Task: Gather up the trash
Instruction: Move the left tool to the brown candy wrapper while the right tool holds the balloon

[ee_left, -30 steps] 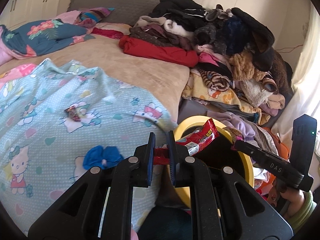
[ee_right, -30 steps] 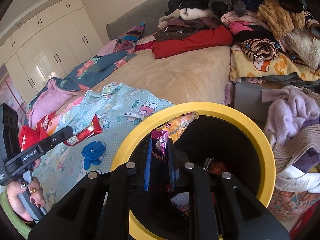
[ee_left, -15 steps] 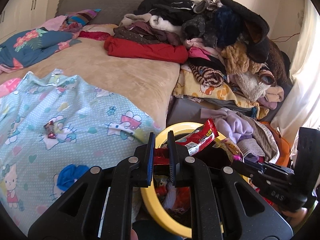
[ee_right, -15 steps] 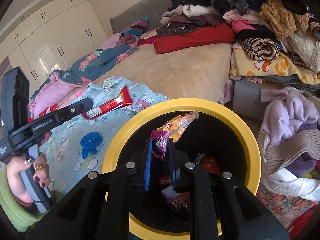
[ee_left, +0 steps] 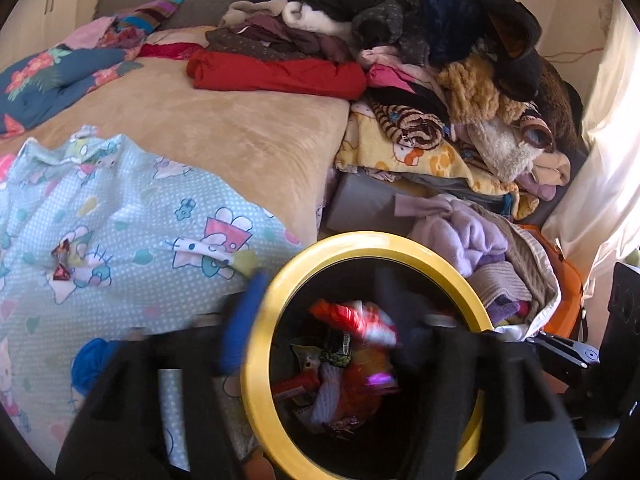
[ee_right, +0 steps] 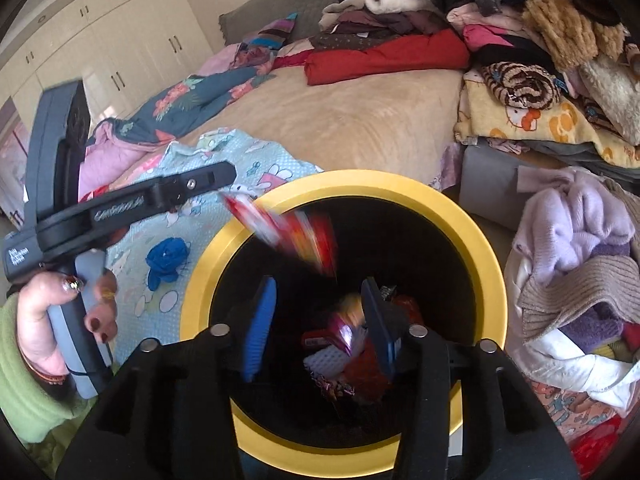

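A black bin with a yellow rim [ee_left: 372, 240] [ee_right: 472, 224] stands beside the bed and holds several wrappers. My left gripper [ee_left: 320, 328] is open above the bin, its fingers blurred. A red wrapper [ee_left: 352, 318] [ee_right: 288, 232] is blurred in the air over the bin mouth. My right gripper [ee_right: 316, 320] is open over the bin, and a pink and orange wrapper [ee_right: 346, 320] falls between its fingers. A small red candy wrapper [ee_left: 62, 260] and a blue crumpled piece [ee_left: 86, 364] [ee_right: 166, 258] lie on the Hello Kitty sheet [ee_left: 120, 220].
A high pile of clothes [ee_left: 440, 60] covers the right end of the bed. A lilac sweater and more clothes [ee_right: 576, 248] lie in a basket right of the bin. A beige blanket [ee_left: 220, 128] covers the bed. White wardrobes [ee_right: 100, 48] stand at the far left.
Both grippers have opened over the bin. The red wrapper has left my left gripper and the pink and orange wrapper has left my right one. Both are dropping.
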Demonstrator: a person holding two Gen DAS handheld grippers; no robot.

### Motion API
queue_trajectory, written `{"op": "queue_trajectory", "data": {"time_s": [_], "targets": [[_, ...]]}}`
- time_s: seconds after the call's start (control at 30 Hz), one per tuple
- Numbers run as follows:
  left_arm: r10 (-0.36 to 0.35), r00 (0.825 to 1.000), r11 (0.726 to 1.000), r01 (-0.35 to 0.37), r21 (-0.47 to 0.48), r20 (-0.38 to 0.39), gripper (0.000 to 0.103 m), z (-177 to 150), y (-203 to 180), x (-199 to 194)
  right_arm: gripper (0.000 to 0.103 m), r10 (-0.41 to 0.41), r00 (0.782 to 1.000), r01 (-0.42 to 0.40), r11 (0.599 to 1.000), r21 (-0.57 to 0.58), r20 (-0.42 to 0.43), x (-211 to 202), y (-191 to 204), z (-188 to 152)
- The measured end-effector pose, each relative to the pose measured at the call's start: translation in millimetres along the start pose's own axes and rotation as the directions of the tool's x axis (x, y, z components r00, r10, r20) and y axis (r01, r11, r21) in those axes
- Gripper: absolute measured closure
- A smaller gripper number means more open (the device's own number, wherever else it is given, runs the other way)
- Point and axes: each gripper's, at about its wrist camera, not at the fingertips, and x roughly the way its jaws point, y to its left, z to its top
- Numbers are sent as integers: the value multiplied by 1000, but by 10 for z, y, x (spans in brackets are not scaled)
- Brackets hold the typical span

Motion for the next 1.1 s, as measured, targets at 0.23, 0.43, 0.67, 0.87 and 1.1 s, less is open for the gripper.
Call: {"op": "queue_trajectory", "data": {"time_s": [0.23,0.43,0.67,0.87,1.1], "targets": [[34,996,999,-32,-32,85,13,-27,203,-190,32,5,991,0,999,-37,135,-89,230,58],[78,987,995,-69,-69,138,11,4,450,-373,24,37,976,-18,996,-89,213,-88,589,75],[127,977,988,-109,-113,169,11,-12,756,-534,19,86,967,-53,989,-137,241,-25,939,93],[167,972,978,-141,-156,168,11,-31,1057,-607,19,122,972,-83,978,-194,200,163,1274,70],[221,963,957,-183,-225,154,11,23,1531,-655,19,140,982,-102,960,-259,130,451,1686,46]]}}
